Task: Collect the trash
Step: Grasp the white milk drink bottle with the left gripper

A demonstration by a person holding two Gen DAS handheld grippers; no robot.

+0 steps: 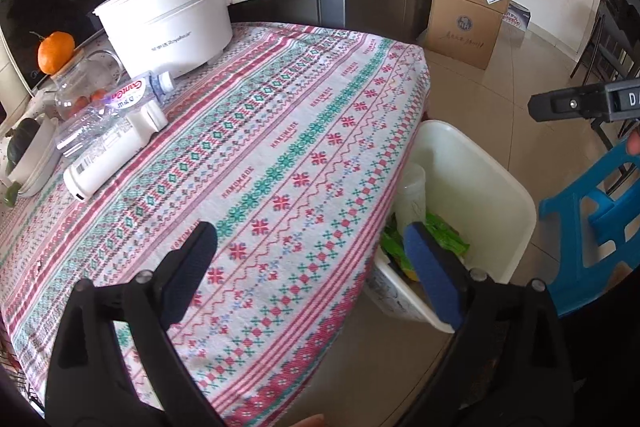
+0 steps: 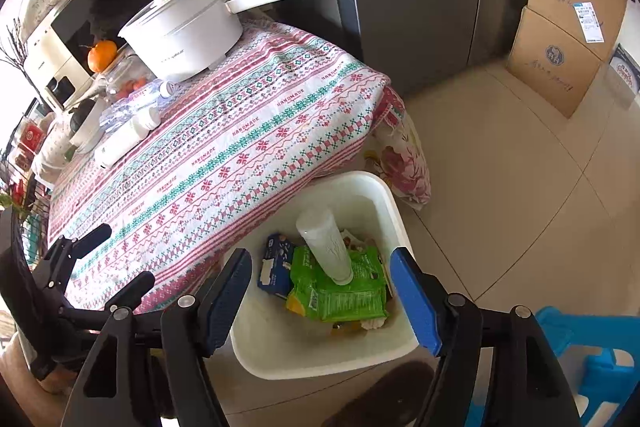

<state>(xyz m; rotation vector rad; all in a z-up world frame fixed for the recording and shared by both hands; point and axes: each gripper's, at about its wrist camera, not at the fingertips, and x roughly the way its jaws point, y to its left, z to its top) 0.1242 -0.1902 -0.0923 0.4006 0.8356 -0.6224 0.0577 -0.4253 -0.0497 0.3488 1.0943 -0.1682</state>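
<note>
A patterned tablecloth (image 1: pixel 280 155) covered the table beside a tiled floor (image 2: pixel 520 167). The white bin (image 2: pixel 384 195) beside it held wrappers; both the left gripper (image 1: pixel 310 247) and the right gripper (image 2: pixel 322 275) were spread, holding nothing.

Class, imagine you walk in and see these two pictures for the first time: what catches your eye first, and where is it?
The bright patterned tablecloth fills the middle, with a big white electric pot at its far left corner and an orange beside it. On the floor at the table's right edge stands a white bin holding a green wrapper and a white tube, under the open right tool.
</note>
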